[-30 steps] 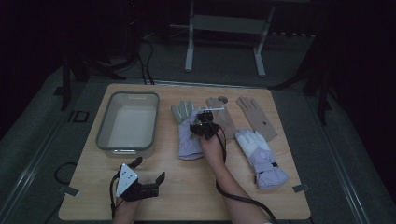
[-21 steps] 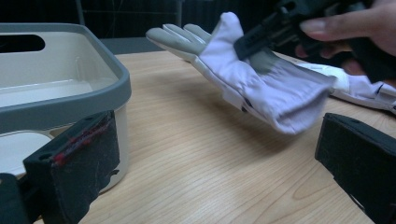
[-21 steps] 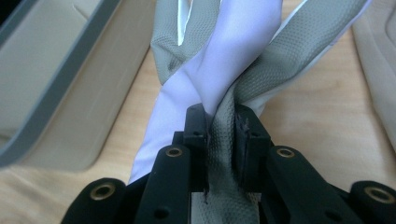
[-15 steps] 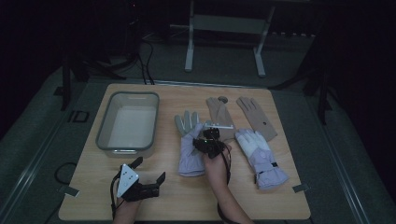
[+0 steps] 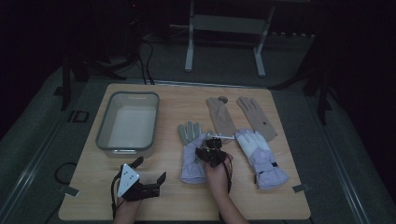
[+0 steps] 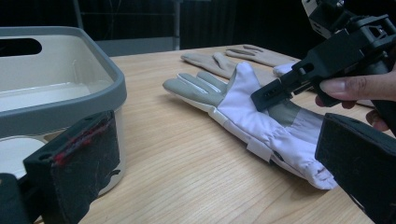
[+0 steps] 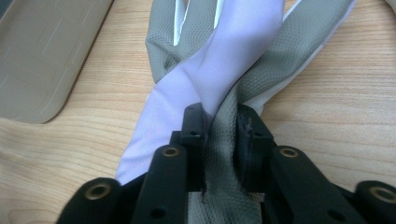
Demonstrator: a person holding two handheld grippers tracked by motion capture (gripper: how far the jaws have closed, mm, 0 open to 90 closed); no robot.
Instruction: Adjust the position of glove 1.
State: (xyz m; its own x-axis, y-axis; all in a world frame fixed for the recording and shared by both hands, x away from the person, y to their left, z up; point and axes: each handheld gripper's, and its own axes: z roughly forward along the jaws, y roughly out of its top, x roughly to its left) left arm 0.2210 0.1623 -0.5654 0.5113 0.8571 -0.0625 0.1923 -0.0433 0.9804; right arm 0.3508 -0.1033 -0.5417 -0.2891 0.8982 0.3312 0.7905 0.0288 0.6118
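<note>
Wooden tabletop (image 5: 154, 196), high view: the right claw (image 5: 211, 151) has dragged the lilac glove (image 5: 192, 156) nearer the person, fingers pointing away. Left claw (image 5: 150, 173) rests apart. Right gripper view: the claw, just loosening, pinches the glove's (image 7: 219, 70) bunched fabric.

No readable text, label, brand, number or sign is found in any of the views. A small dark mark is seen on one tan glove (image 5: 257, 116) in the high view, but it is too small to be made out. Faint markings on the floor left of the table (image 5: 93, 196) are too dim to be read.
</note>
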